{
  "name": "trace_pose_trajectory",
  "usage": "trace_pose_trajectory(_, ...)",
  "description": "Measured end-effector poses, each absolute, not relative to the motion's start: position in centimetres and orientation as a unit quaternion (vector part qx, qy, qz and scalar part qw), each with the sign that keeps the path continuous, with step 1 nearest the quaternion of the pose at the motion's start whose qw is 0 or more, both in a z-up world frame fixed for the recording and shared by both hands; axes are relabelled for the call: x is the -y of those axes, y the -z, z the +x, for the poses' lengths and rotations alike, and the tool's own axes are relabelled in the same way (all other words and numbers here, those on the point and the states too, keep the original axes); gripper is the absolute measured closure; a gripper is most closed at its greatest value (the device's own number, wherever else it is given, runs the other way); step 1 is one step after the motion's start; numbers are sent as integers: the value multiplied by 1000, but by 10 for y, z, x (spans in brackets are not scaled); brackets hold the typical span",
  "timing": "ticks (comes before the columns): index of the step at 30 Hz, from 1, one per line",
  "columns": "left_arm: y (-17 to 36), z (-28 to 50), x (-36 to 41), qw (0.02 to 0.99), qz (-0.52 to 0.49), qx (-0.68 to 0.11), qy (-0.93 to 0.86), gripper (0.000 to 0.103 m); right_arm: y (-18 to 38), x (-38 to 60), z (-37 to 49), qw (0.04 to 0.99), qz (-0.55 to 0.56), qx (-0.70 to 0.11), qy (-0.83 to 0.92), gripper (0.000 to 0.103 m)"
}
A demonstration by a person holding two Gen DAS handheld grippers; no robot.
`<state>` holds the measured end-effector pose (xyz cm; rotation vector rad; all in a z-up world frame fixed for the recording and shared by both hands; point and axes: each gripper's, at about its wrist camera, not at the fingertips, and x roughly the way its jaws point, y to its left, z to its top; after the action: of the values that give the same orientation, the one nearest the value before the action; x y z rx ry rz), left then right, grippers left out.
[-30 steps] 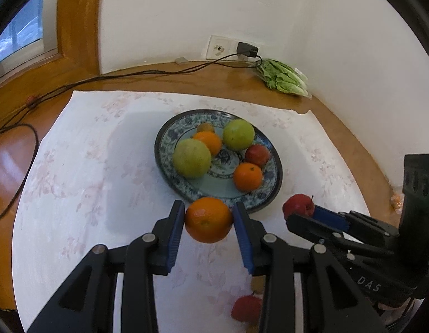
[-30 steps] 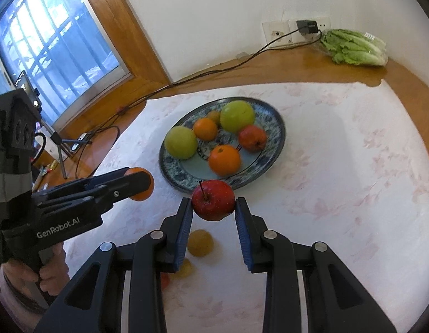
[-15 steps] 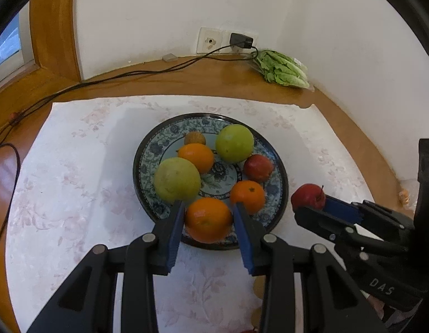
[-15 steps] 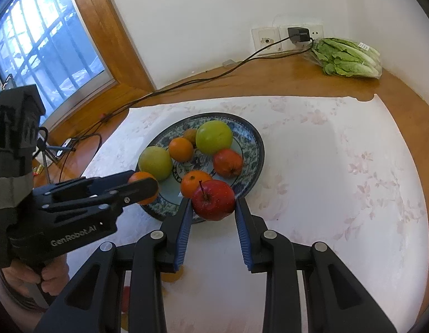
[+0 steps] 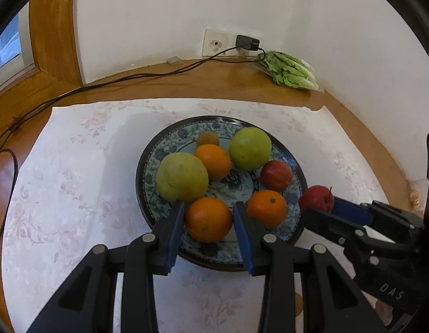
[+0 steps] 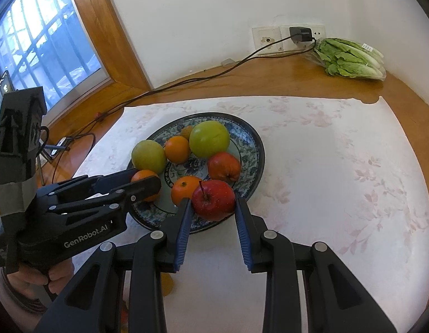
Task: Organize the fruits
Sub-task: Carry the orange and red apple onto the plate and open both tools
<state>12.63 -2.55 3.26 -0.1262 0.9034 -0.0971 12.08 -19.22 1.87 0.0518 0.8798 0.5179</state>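
Left tongs (image 5: pixel 208 219) clamped on an orange (image 5: pixel 208 219), right tongs (image 6: pixel 213 208) on an apple (image 6: pixel 213 200), both poised over the crowded plate (image 5: pixel 147 177) ahead, risking a roll-off on release.

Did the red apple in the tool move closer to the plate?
Yes. A second ago the red apple sat short of the plate, over the cloth. Now the right tool holds it over the plate's near rim, beside an orange.
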Motion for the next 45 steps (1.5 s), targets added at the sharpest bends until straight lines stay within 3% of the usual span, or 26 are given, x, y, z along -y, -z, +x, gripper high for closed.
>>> trace_pose_trajectory(45,-17,148,33,905,-53,-422,28,64,-3,189,152,890,25,-381,-251,70)
